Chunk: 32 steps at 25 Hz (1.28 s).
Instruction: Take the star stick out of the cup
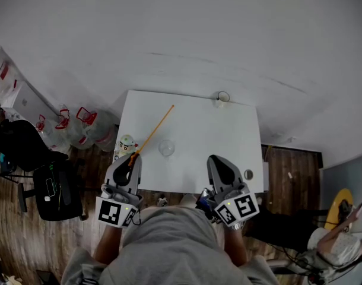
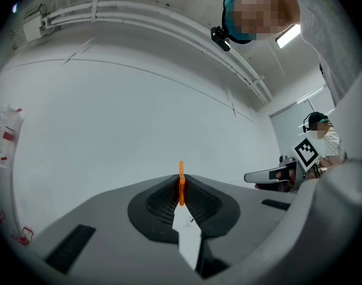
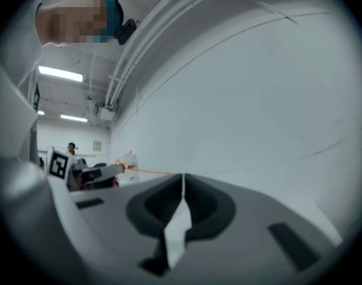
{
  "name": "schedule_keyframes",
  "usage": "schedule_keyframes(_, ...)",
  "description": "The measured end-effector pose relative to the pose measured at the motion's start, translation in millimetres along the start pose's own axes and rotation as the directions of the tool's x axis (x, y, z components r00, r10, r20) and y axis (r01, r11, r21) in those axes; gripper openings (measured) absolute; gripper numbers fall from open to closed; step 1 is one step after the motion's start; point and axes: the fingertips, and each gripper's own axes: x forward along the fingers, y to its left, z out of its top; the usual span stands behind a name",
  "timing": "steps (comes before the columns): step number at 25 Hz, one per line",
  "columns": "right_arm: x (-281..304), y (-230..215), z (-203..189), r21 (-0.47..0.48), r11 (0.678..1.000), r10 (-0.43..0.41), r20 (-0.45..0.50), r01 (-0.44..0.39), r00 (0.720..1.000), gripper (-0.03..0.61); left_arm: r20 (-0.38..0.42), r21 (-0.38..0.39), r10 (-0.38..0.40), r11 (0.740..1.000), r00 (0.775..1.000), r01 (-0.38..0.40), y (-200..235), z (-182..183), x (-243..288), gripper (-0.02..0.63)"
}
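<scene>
White wall (image 1: 216,22); white table (image 1: 228,141) against it; wood floor (image 1: 291,171); black chair (image 1: 56,189) left; ceiling strip lights (image 3: 59,73).

The star stick (image 1: 152,134) is orange, the table (image 1: 199,129) white, the cup (image 1: 167,148) clear, and the floor (image 1: 288,177) brown wood-grain.

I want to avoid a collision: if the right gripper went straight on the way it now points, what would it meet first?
Probably the white wall; nothing nearer shows ahead of the right gripper, whose jaws are shut and empty. Depth is unclear.

Thin orange star stick (image 1: 152,131) slants outside the clear, upright cup (image 1: 166,148).
</scene>
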Motion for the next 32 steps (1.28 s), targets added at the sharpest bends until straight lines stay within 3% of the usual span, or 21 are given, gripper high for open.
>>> schedule_keyframes(32, -4.9, -1.9, -11.8, -0.008, 1.000, 0.021, -0.026, -0.021, 0.999, 0.035, -0.051, 0.012, -0.027, 1.000, 0.998, 0.028, -24.9, -21.5, 5.5, 0.044)
